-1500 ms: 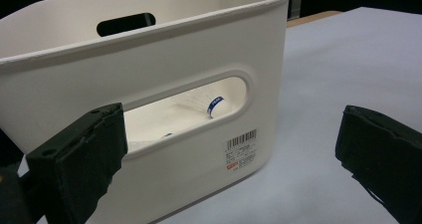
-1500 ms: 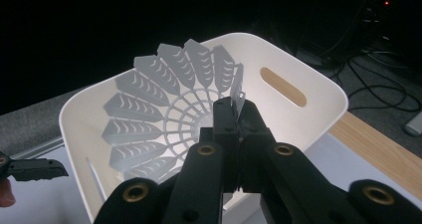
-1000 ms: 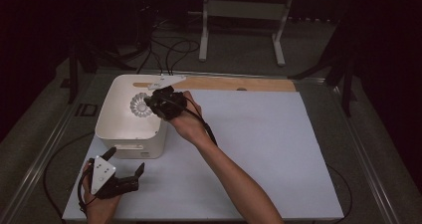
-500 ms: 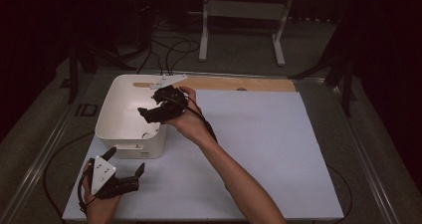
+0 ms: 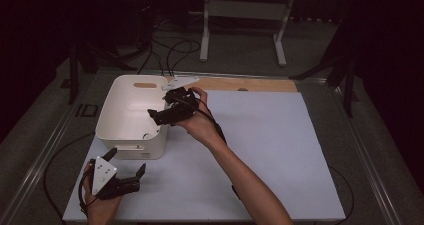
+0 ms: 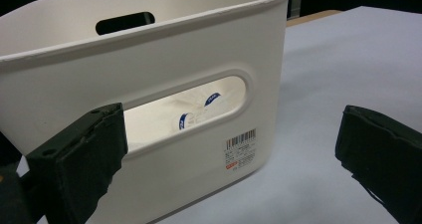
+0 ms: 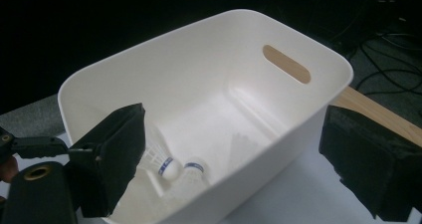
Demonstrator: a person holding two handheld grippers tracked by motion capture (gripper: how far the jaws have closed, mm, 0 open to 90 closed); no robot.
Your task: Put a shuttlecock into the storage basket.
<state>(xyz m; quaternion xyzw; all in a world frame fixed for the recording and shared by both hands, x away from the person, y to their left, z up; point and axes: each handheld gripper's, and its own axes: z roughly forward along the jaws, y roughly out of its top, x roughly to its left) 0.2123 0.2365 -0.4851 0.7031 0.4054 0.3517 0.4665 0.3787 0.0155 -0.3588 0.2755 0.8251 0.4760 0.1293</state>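
I am looking at a dim room where the far side is fading into near black. A pale grey sheet [image 5: 260, 155] is covering the bench and catching most of the light, while a strip of bare light-brown wood [image 5: 250, 84] is showing along its far edge. Grey carpeted floor [image 5: 240, 45] is stretching out behind. A white metal stand with two legs [image 5: 243, 22] is standing there, and black cables [image 5: 172, 50] are trailing across the floor beside it.
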